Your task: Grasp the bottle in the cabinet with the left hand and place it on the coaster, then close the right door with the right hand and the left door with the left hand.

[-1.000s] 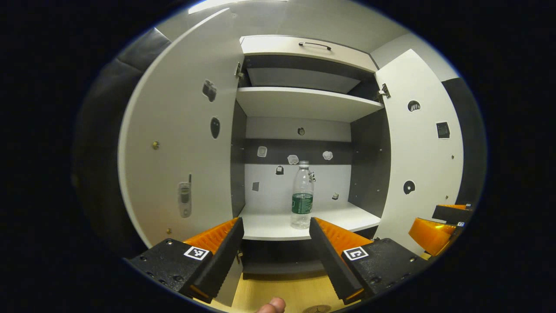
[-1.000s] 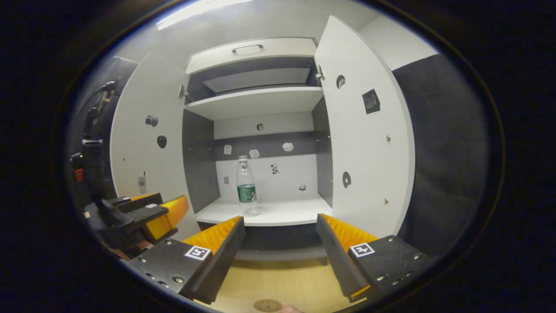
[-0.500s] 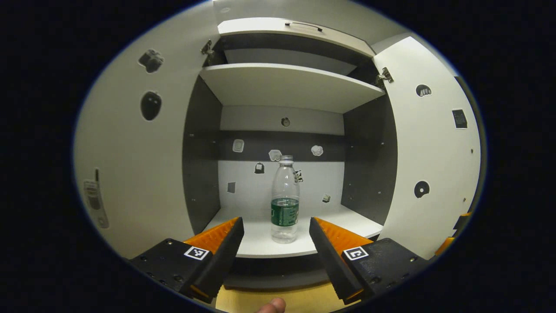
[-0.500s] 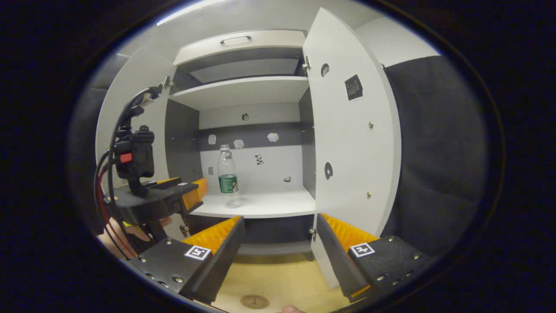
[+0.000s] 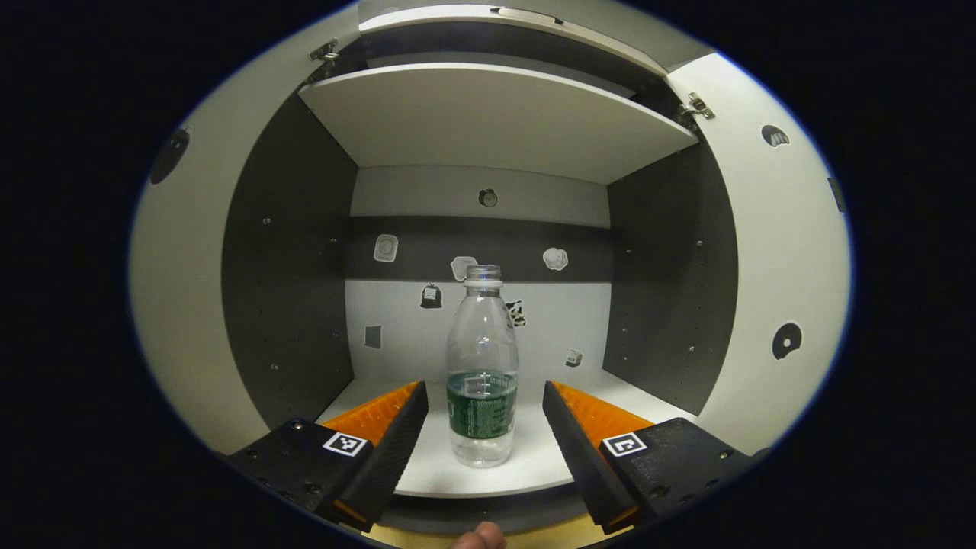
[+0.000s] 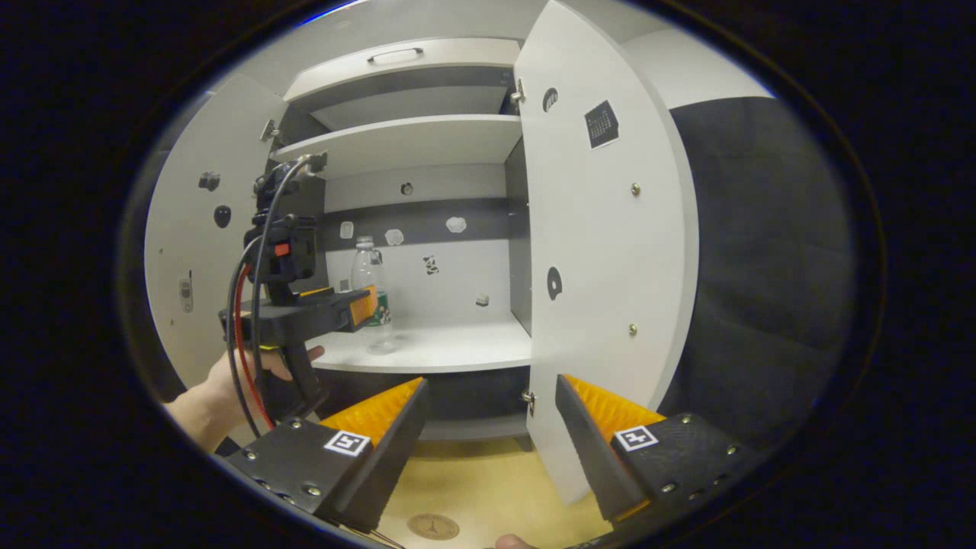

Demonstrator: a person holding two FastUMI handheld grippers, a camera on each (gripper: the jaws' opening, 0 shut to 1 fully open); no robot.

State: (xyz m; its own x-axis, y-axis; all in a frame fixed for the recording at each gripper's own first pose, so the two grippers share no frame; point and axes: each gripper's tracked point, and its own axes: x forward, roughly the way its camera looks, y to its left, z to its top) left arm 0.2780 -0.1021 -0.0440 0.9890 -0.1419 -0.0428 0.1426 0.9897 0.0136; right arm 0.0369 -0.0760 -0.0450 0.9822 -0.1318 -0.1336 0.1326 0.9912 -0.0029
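Behind left claw (image 6: 364,305), bottle (image 6: 369,271) half hidden (upright).

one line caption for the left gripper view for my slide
Open left hand-held gripper lined up on a bottle standing on the cabinet shelf.

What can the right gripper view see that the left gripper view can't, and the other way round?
Right gripper view: the round coaster on the yellow surface, plus a hand holding the left gripper near the bottle. Left gripper view: the bottle up close, framed between that gripper's open fingers. Both: the bottle upright on the cabinet's lower shelf and the open right door.
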